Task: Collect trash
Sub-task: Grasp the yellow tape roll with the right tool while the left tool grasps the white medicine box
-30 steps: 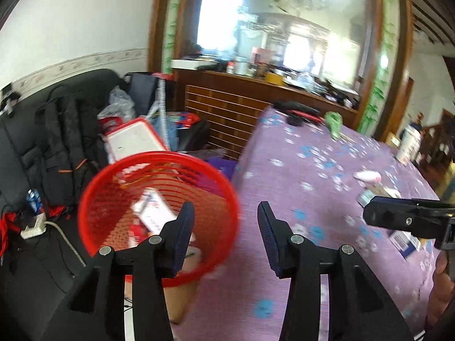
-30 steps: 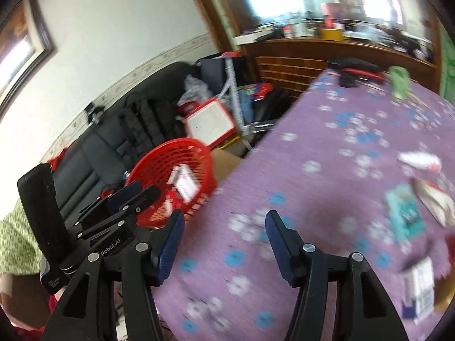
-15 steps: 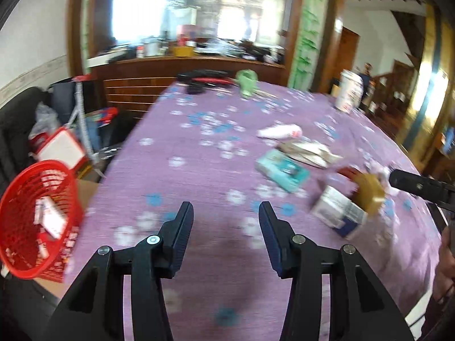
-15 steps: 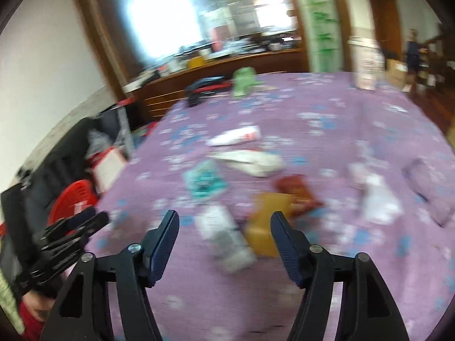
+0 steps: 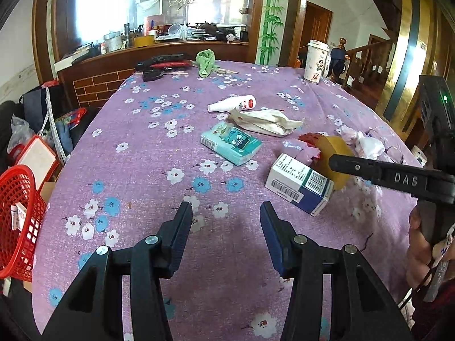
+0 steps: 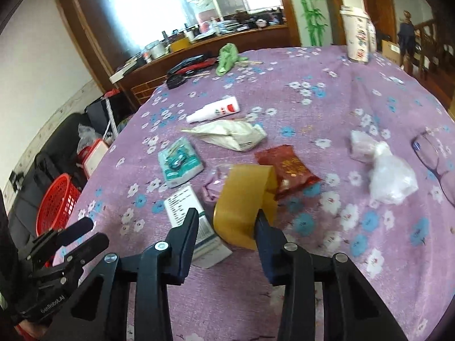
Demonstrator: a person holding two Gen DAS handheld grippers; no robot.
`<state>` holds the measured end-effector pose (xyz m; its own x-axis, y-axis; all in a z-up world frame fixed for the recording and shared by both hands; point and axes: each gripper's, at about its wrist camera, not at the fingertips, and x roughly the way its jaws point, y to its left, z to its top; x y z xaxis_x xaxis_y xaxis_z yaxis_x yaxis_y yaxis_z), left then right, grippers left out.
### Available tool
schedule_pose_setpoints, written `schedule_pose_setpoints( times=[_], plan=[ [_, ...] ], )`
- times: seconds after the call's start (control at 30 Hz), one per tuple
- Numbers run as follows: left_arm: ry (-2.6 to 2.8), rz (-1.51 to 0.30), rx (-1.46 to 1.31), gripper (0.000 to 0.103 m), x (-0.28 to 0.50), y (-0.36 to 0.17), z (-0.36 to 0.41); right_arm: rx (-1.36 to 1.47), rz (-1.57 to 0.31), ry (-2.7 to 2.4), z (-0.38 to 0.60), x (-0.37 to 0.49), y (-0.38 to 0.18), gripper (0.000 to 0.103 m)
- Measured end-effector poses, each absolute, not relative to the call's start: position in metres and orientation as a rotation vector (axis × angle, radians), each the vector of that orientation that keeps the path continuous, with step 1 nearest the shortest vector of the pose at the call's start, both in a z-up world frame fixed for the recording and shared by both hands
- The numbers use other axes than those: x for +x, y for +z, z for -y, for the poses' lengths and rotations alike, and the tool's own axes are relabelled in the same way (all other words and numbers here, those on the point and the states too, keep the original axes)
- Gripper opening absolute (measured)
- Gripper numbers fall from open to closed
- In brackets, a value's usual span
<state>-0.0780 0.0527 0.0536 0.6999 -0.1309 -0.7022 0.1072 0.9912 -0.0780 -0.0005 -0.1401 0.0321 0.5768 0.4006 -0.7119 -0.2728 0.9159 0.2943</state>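
Observation:
My right gripper [image 6: 226, 224] hangs low over the purple tablecloth [image 6: 327, 91], its jaws closing. A yellow tape roll [image 6: 244, 207] stands between its fingertips, and a white barcoded box [image 6: 193, 221] lies by the left finger; the pads do not press on either. The left wrist view shows the same box [image 5: 298, 184] and roll [image 5: 335, 147]. My left gripper [image 5: 226, 221] is open over bare cloth with nothing in it. Farther out lie a teal tissue pack [image 5: 230, 142], a crumpled paper bag [image 5: 264, 120], a white bottle [image 5: 231, 103], and a red wrapper [image 6: 287, 167].
A red mesh basket [image 5: 17, 213] holding some trash stands off the table's left edge. Crumpled white plastic [image 6: 389, 173] and glasses [image 6: 435, 156] lie to the right. A paper cup [image 5: 314, 61], green cloth [image 5: 206, 61] and dark tools sit at the far end.
Both grippers swung right, away from the red basket, and came down over the trash on the table. The right jaws narrowed around the tape roll.

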Motion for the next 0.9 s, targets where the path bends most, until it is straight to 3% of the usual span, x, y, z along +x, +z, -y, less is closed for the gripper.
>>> schedule_pose_setpoints(
  times=[0.1, 0.13, 0.17, 0.27, 0.6, 0.83, 0.9],
  plan=[
    [-0.132, -0.792, -0.044, 0.048, -0.076, 0.052, -0.055, 0.147, -0.882, 0.392, 0.134, 0.003, 0.028, 0.04],
    [-0.135, -0.794, -0.043, 0.048, -0.076, 0.052, -0.054, 0.143, -0.88, 0.393, 0.133, 0.004, 0.027, 0.037],
    [-0.137, -0.796, -0.041, 0.048, -0.076, 0.052, -0.053, 0.135, -0.878, 0.392, 0.132, 0.004, 0.026, 0.026],
    [-0.144, -0.801, -0.031, 0.049, -0.076, 0.052, -0.048, 0.152, -0.871, 0.426, 0.135, 0.0, 0.025, 0.016],
    [-0.209, -0.878, -0.121, 0.06, -0.057, 0.057, -0.018, 0.188, -0.75, 0.441, 0.164, -0.026, 0.058, 0.016],
    [-0.177, -0.965, -0.212, 0.062, -0.032, 0.049, 0.014, 0.236, -0.699, 0.425, 0.198, -0.039, 0.067, 0.016],
    [-0.135, -0.979, -0.217, 0.067, -0.025, 0.048, 0.023, 0.248, -0.687, 0.423, 0.208, -0.043, 0.069, 0.016]
  ],
)
